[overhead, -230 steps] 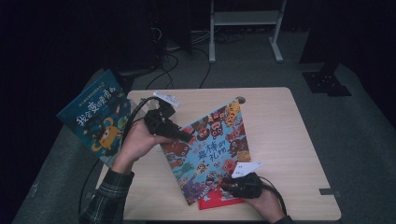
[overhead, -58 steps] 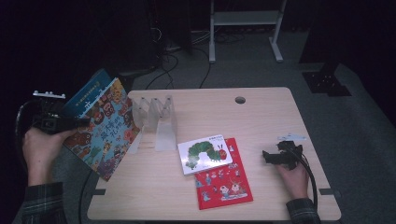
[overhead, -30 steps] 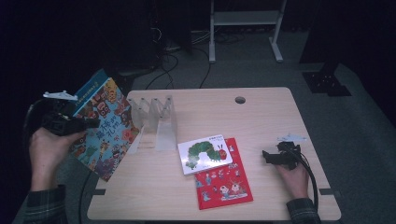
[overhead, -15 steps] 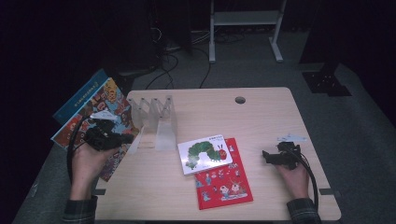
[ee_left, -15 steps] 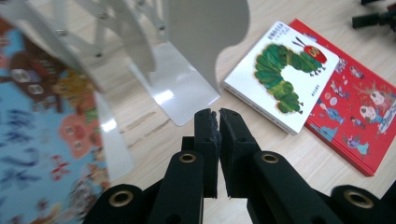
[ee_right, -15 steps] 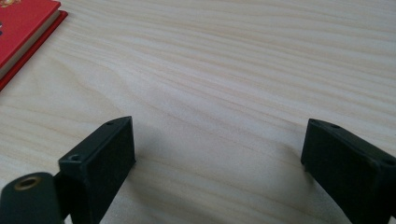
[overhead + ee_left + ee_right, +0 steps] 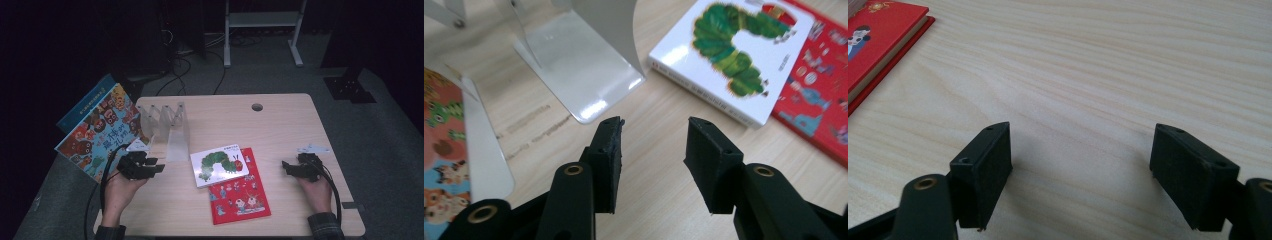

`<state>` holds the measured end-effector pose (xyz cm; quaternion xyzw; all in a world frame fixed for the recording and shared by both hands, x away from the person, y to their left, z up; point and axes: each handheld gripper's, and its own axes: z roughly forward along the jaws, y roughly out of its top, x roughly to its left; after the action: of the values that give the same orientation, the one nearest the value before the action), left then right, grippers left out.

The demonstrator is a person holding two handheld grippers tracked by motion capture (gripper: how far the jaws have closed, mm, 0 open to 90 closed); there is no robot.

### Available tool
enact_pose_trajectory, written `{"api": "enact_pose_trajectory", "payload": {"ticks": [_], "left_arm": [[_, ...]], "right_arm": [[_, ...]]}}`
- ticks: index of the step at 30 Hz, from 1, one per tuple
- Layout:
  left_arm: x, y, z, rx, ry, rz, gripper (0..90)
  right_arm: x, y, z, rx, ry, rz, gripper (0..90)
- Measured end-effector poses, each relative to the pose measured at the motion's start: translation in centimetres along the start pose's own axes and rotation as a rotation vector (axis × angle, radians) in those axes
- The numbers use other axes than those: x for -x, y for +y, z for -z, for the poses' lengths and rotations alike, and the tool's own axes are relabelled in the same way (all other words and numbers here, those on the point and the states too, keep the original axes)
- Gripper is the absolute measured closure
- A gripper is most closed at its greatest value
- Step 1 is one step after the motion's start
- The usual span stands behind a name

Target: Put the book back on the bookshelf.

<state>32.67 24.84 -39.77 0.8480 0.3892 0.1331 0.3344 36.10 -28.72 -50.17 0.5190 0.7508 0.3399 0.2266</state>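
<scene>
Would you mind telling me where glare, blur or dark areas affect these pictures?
High view: the table is lit, the room around it nearly black. Left gripper view: glare on the white stand, and the caterpillar book looks soft. Right gripper view: evenly lit, with the near fingers blurred.

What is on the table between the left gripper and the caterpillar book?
Nothing but bare wood. In the left gripper view, the left gripper has open jaws, and plain tabletop runs up to the caterpillar book.
</scene>
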Motion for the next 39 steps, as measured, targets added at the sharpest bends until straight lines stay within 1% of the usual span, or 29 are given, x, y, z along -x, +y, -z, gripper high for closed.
{"api": "enact_pose_trajectory", "payload": {"ticks": [2, 3, 4, 7, 9, 10, 11, 12, 13, 15, 16, 18, 19, 21, 22, 23, 24, 28, 29, 31, 37, 38, 39], "left_arm": [[0.2, -0.5, -0.6, 0.009, -0.002, -0.006, 51.4], [0.3, -0.9, -1.1, 0.008, 0.006, -0.018, 49.6], [0.4, -1.1, -1.4, 0.009, 0.010, -0.027, 46.0], [0.5, -2.0, -2.5, 0.011, 0.010, -0.032, 39.6], [0.6, -2.5, -3.3, 0.017, 0.007, -0.038, 32.6], [0.7, -2.9, -3.8, 0.019, 0.021, -0.043, 27.0], [0.8, -3.1, -4.1, 0.002, 0.024, -0.051, 24.7], [0.9, -3.3, -4.5, -0.004, 0.020, -0.057, 21.9], [0.9, -3.5, -4.8, -0.018, 0.019, -0.065, 17.4], [0.9, -3.9, -5.3, -0.023, 0.026, -0.077, 15.3], [0.9, -4.0, -5.6, -0.029, 0.022, -0.074, 12.1], [1.0, -4.3, -6.0, -0.028, 0.022, -0.081, 9.9], [0.9, -4.6, -6.3, -0.040, 0.015, -0.081, 8.7], [0.9, -4.9, -6.8, -0.040, 0.005, -0.078, 4.8], [0.9, -5.0, -7.0, -0.054, 0.003, -0.084, 4.7], [1.0, -5.1, -7.3, -0.059, 0.008, -0.094, 3.6], [1.0, -5.2, -7.5, -0.071, 0.002, -0.097, 2.3], [1.1, -5.3, -7.8, -0.056, -0.015, -0.098, 0.8], [1.1, -5.4, -7.8, -0.044, -0.015, -0.098, 0.8], [1.0, -5.7, -7.9, -0.017, -0.015, -0.095, 0.0], [0.8, -6.2, -8.0, 0.040, -0.035, -0.111, 0.0], [0.7, -6.2, -8.1, 0.047, -0.049, -0.127, 0.0], [0.6, -6.3, -8.1, 0.054, -0.054, -0.130, 0.0]], "right_arm": [[0.0, 0.0, 0.0, -0.004, 0.002, 0.001, 23.5], [0.0, 0.0, 0.1, -0.005, 0.005, -0.001, 23.6], [-0.1, 0.1, 0.1, -0.004, 0.007, 0.000, 23.6], [-0.3, 0.2, 0.3, -0.001, 0.018, 0.001, 23.5], [-0.6, 0.3, 0.5, 0.002, 0.027, 0.005, 23.5], [-0.8, 0.4, 0.6, 0.002, 0.034, 0.003, 23.5], [-0.9, 0.4, 0.6, 0.005, 0.039, 0.007, 23.5], [-1.1, 0.5, 0.7, 0.005, 0.044, 0.009, 23.4], [-1.2, 0.6, 0.8, 0.008, 0.050, 0.011, 23.2], [-1.6, 0.8, 0.9, 0.013, 0.068, 0.011, 22.3], [-1.8, 1.0, 1.0, 0.014, 0.076, 0.014, 22.0], [-2.3, 1.4, 1.1, 0.021, 0.095, 0.018, 21.4], [-2.5, 1.5, 1.1, 0.021, 0.103, 0.018, 20.9], [-3.4, 2.1, 1.2, 0.027, 0.123, 0.032, 20.8], [-3.7, 2.3, 1.1, 0.033, 0.130, 0.037, 20.9], [-4.0, 2.5, 1.1, 0.033, 0.140, 0.041, 20.7], [-4.4, 2.7, 1.0, 0.027, 0.146, 0.047, 20.1], [-5.8, 3.8, 0.7, 0.033, 0.178, 0.065, 19.9], [-6.2, 4.0, 0.6, 0.042, 0.185, 0.070, 20.1], [-6.9, 4.6, 0.3, 0.034, 0.201, 0.079, 19.2], [-9.0, 6.3, -0.2, 0.042, 0.242, 0.113, 18.9], [-9.4, 6.6, -0.4, 0.042, 0.247, 0.122, 18.9], [-10.0, 7.0, -0.6, 0.041, 0.253, 0.131, 18.9]]}}
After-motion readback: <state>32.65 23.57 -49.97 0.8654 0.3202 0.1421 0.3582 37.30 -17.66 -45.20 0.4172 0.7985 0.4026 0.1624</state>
